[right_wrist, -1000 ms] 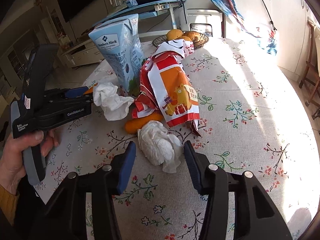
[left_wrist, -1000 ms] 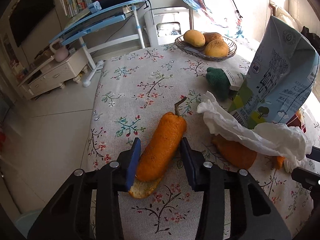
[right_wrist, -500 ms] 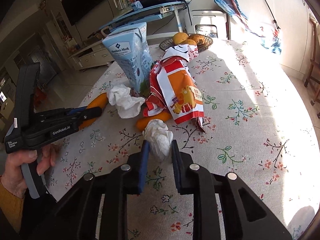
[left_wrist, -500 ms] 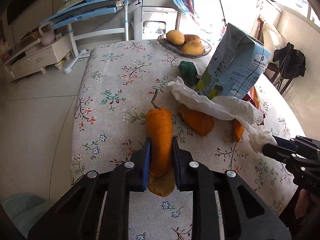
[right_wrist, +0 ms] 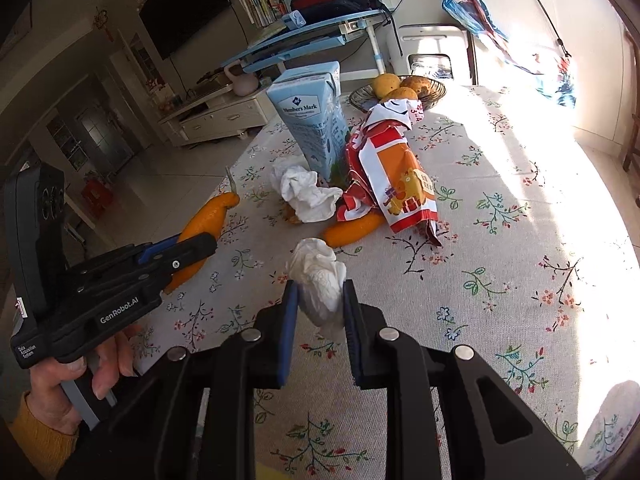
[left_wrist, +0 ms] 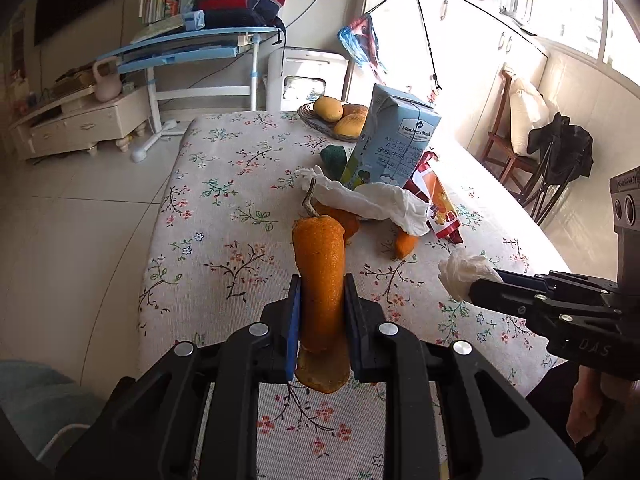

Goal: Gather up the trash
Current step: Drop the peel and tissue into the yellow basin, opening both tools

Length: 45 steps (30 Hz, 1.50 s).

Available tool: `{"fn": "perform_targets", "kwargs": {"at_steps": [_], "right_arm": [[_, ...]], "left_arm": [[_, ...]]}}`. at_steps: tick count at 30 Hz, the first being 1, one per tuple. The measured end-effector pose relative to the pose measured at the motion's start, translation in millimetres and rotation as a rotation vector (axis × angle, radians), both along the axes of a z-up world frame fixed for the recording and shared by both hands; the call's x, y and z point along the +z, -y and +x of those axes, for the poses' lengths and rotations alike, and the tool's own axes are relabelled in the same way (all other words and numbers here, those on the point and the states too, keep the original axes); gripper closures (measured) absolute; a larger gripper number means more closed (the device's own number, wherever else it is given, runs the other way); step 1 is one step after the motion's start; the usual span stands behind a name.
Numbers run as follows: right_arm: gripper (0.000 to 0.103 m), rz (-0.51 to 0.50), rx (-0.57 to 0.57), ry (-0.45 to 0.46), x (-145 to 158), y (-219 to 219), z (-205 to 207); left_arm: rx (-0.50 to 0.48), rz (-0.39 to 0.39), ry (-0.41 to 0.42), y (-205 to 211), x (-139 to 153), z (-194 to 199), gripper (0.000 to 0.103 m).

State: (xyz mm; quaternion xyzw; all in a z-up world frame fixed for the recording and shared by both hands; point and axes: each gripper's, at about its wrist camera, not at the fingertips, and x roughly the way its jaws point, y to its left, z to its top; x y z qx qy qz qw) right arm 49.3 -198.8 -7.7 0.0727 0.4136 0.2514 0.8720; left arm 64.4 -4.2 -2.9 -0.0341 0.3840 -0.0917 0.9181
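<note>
- Gripping an orange peel (left_wrist: 322, 276), the left gripper (left_wrist: 322, 320) is clamped on it above the table (left_wrist: 224, 200), in front of the carton (left_wrist: 394, 140); the peel's lower end is partly hidden between the fingers.
- Right gripper (right_wrist: 318, 312): closed on a crumpled tissue (right_wrist: 320, 280) in front of the carton; the tissue's underside is hidden.
- Second tissue (right_wrist: 306, 196): at the carton's foot, covering part of another peel (right_wrist: 352, 229).
- Wrapper (right_wrist: 394, 168): leans beside the carton, masking its right edge.

both wrist views look forward along their fingers, close over the floral table (left_wrist: 224, 216). both share the milk carton (left_wrist: 394, 144) at upper centre of the frame, from neighbouring angles.
</note>
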Motion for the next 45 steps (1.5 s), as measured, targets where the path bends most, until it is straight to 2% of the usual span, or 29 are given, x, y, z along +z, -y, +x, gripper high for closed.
{"fn": "perform_targets", "kwargs": {"at_steps": [9, 14, 20, 26, 27, 28, 31, 34, 39, 45], "right_arm": [[0.08, 0.001, 0.039, 0.012, 8, 6, -41], [0.08, 0.012, 0.058, -0.067, -15, 10, -77], [0.079, -0.057, 0.11, -0.162, -44, -3, -123], [0.074, -0.115, 0.134, -0.217, -60, -14, -139], [0.07, -0.121, 0.126, -0.215, -60, -14, -139], [0.062, -0.12, 0.113, -0.21, -59, -13, -139], [0.05, -0.08, 0.06, -0.189, -52, 1, -144], [0.047, -0.012, 0.001, -0.159, -43, 15, -142], [0.038, 0.068, -0.12, -0.037, -17, 38, -141], [0.037, 0.123, -0.223, 0.04, -3, 60, -141]], "left_arm": [[0.001, -0.016, 0.018, 12, 9, -51, 0.084], [-0.008, -0.006, 0.024, 20, 13, -76, 0.084], [-0.026, 0.004, 0.017, 27, 14, -96, 0.084], [-0.039, 0.011, 0.02, 34, 15, -114, 0.084], [-0.041, 0.013, 0.021, 34, 16, -117, 0.084], [-0.042, 0.016, 0.022, 34, 17, -120, 0.084], [-0.043, 0.019, 0.024, 33, 18, -129, 0.084], [-0.045, 0.021, 0.021, 35, 19, -136, 0.084], [-0.07, 0.024, 0.002, 42, 13, -152, 0.084], [-0.145, 0.042, -0.094, 67, -14, -168, 0.084]]}}
